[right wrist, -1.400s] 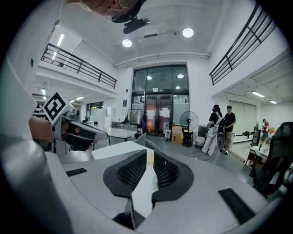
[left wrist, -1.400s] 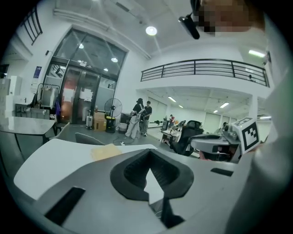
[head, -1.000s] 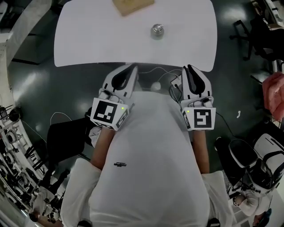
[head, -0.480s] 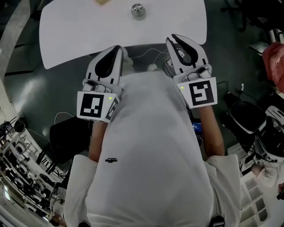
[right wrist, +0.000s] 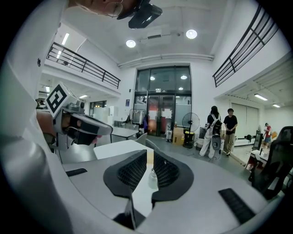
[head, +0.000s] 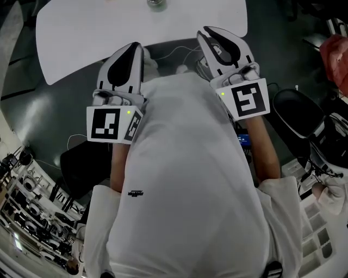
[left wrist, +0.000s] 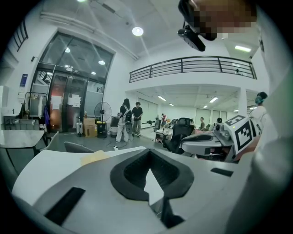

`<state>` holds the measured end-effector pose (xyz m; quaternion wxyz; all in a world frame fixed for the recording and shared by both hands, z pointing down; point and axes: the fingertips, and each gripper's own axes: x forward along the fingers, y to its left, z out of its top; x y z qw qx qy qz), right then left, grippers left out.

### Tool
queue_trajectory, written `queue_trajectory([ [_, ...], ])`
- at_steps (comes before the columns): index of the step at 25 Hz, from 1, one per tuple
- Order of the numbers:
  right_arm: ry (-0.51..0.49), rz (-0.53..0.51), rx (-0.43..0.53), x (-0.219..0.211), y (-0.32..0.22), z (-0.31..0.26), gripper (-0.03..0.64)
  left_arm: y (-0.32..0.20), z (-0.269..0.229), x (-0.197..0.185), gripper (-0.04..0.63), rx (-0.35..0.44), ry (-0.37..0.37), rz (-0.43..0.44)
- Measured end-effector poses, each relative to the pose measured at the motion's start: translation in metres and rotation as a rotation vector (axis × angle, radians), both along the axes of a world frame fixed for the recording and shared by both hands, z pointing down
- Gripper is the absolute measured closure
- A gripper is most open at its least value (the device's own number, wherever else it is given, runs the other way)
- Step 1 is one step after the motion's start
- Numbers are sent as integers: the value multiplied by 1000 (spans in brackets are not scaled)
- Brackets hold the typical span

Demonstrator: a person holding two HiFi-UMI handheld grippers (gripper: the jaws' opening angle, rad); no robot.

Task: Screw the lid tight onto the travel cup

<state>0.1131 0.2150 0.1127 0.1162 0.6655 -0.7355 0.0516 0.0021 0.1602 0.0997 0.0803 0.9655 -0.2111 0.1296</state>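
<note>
The travel cup is cut by the head view's top edge, only a sliver showing at the table's far side, itself cropped there; in the right gripper view it stands beyond the right gripper's pads, too small to tell whether it is capped; the left gripper's body covers most of the table in its view, and part of a flat tan thing too vague to name.

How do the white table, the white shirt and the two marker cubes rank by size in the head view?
Largest: white shirt; white table; then left marker cube and right marker cube, which look about alike.
</note>
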Motion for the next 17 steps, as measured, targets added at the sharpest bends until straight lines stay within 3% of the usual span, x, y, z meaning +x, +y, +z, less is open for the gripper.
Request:
queue_trajectory([
  [17,9,-66,-18,8,-10,-32,580,4,-30,25,592,-25,-22,30],
])
